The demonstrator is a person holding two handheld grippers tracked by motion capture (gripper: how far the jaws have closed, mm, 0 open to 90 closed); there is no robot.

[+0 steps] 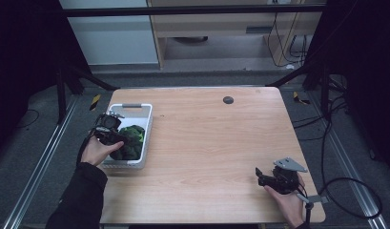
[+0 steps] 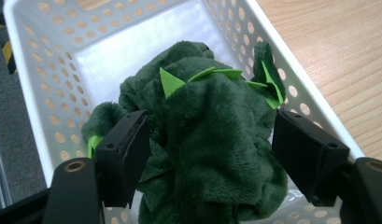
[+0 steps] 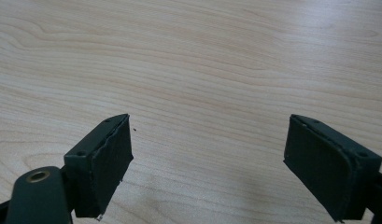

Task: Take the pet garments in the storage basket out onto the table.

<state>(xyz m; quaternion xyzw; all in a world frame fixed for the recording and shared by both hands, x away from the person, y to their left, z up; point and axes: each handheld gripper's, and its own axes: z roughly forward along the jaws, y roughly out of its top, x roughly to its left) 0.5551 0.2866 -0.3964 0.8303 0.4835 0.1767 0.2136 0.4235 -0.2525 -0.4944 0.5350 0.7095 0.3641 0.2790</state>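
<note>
Plush toy, dark green with lime felt spikes, crumpled in the white perforated basket at the table's nine o'clock edge.
Left gripper hovers over it, jaws spread either side, not yet clamped; judged, the grasp is about to start and any lift-out remains. Right gripper idles at five o'clock, jaws apart over bare wooden table.

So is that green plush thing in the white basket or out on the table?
In: the green plush lies bunched inside the white basket.
</note>
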